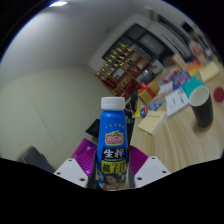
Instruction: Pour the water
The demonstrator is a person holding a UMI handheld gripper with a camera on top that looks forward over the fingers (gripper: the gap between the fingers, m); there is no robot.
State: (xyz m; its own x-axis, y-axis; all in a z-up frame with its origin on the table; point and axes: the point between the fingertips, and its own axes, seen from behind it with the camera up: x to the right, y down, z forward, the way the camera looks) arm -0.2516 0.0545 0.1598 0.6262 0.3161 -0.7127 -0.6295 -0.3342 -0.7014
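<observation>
Cluttered room, wooden surface behind a raised bottle.
Hand-held gripper apparently clenched on the blue, white-capped bottle, held upright.

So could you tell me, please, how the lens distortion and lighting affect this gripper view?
In the gripper view, the wide-angle lens bows the table edge and the room behind; ceiling light glares near the top; the blue bottle, held between the gripper's fingers, is sharp, while the cluttered shelves beyond look soft.
</observation>
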